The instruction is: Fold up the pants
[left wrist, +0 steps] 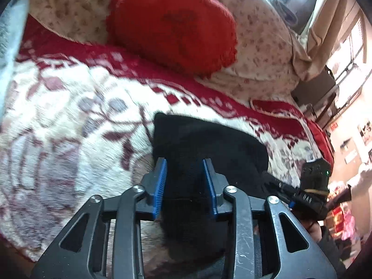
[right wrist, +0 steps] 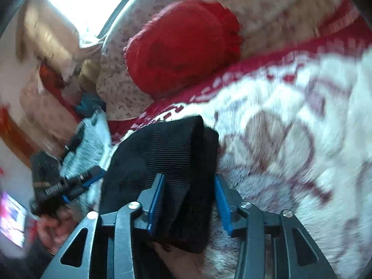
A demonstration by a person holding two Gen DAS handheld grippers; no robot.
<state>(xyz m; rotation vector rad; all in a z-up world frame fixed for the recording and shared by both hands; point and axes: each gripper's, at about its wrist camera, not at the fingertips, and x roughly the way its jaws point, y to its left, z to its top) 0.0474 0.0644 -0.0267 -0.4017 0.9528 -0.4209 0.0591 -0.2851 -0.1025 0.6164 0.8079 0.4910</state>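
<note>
Black ribbed pants [right wrist: 167,153] lie bunched on the bed's patterned blanket [left wrist: 58,116], running between the parted fingers of the left tool [left wrist: 184,181] and right tool [right wrist: 189,200] (neither visibly clamped), likely soft, light, floppy, best pinched at the edges.

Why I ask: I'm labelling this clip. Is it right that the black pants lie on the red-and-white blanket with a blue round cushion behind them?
Not quite: the round cushion is red, not blue, as the left wrist view shows. The black pants do lie on the red-and-white blanket.
</note>
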